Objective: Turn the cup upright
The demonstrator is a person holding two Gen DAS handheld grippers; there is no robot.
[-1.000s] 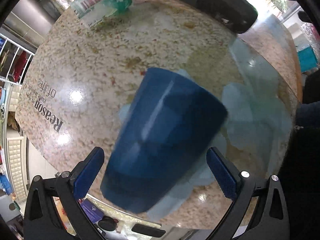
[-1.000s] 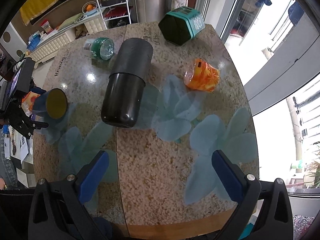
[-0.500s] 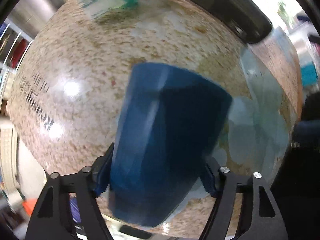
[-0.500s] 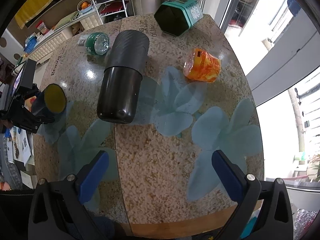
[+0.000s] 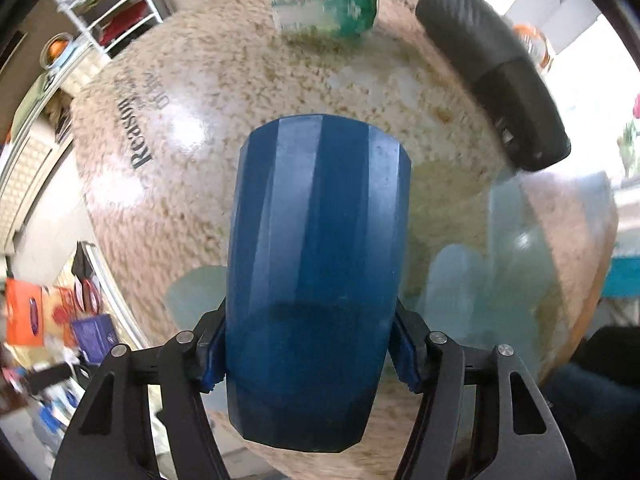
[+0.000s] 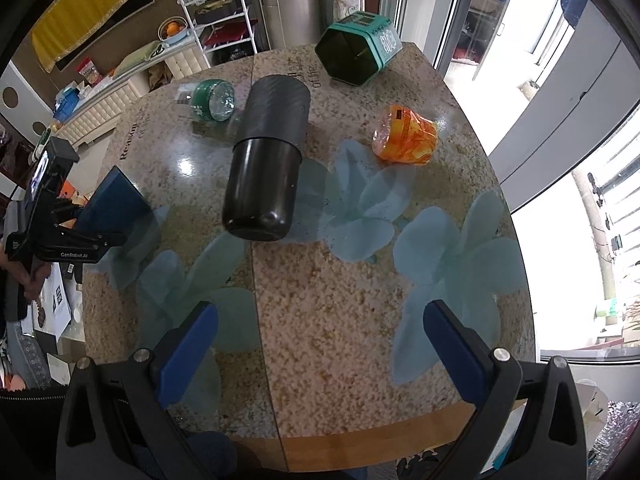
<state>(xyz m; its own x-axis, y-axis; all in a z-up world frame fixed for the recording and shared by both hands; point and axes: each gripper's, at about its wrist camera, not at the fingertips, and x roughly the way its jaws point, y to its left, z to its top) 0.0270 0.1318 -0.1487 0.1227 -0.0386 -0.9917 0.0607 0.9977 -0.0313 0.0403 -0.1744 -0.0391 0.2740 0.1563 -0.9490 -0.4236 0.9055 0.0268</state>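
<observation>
A dark blue faceted cup fills the middle of the left wrist view. My left gripper is shut on it, one pad on each side near its lower end. In the right wrist view the cup is held tilted above the table's left edge by the left gripper. My right gripper is open and empty, hovering over the front of the table.
On the speckled table lie a large black flask, an orange cup on its side, a green bottle and a teal hexagonal tin. A white shelf rack stands behind.
My left gripper has closed on the blue cup, lifted it off the table and turned it. My right gripper has barely moved.
</observation>
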